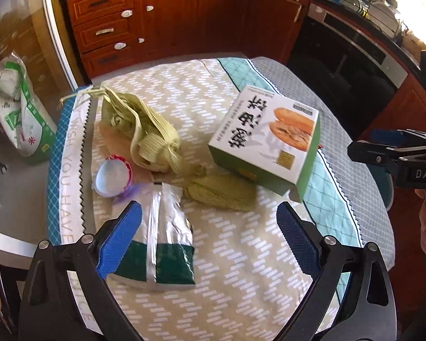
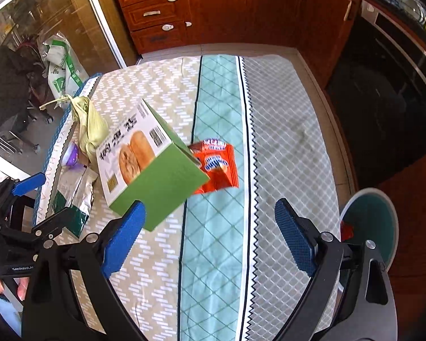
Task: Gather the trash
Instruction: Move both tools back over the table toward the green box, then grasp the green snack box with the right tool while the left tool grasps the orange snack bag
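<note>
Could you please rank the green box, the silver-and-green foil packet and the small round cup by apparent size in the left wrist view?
1. Green box and foil packet: similar; the packet is nearer, so unsure.
2. Round cup: clearly smallest.

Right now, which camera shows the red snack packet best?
The right wrist view: the red snack packet lies in plain sight on the teal stripe, just behind the green box. In the left wrist view, that box hides it completely.

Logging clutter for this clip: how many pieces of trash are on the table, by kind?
Leaf wrappers: 2, a husk bundle and a flat husk
Cardboard box: 1
Foil pouch: 1
Orange snack packet: 1
Plastic cup: 1
Total: 6
</note>
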The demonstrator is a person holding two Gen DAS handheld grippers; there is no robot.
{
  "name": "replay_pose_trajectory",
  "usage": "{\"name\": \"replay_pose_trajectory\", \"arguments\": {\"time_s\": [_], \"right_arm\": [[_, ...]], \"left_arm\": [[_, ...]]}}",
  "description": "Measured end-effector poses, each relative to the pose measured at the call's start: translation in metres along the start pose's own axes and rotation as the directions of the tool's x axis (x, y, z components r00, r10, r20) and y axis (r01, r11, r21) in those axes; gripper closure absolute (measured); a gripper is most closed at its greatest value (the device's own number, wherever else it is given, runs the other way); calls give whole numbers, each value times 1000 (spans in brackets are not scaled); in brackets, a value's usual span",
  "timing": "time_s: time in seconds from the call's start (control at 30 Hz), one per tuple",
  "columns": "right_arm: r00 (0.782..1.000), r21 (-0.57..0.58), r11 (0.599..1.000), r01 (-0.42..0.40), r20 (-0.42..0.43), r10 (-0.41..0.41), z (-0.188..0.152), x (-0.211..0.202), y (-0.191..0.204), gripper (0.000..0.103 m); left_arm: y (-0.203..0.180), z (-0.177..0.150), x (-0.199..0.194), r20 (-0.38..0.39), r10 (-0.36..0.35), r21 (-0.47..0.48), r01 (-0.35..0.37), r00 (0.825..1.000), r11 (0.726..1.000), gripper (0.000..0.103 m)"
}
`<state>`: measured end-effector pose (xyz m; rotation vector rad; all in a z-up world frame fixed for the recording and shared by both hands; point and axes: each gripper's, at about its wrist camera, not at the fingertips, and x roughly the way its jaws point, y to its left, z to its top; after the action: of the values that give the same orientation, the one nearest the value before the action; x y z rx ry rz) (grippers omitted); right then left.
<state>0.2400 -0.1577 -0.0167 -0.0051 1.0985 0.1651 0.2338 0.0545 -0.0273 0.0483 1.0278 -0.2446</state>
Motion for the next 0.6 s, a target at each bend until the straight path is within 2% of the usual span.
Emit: {"name": "replay_pose_trajectory", "arguments": {"time_s": [0.17, 0.3, 0.43, 0.6], "right_arm": [[1000, -15, 1000, -15, 12, 15, 34, 2, 6, 15], [997, -56, 996, -69, -48, 67, 56, 28, 17, 15], [981, -96, 983, -153, -137, 140, 68, 61, 26, 15], [946, -30, 969, -245, -228, 232, 59, 87, 27, 15]], "left_arm": [[9, 34, 7, 11, 10, 0, -10, 1000, 1000, 7], [1, 48, 26, -7, 40, 49, -40, 999, 998, 7], [-3, 41, 42, -37, 35, 69, -32, 999, 997, 7], [0, 28, 52, -59, 36, 65, -32, 998, 997, 7]]}}
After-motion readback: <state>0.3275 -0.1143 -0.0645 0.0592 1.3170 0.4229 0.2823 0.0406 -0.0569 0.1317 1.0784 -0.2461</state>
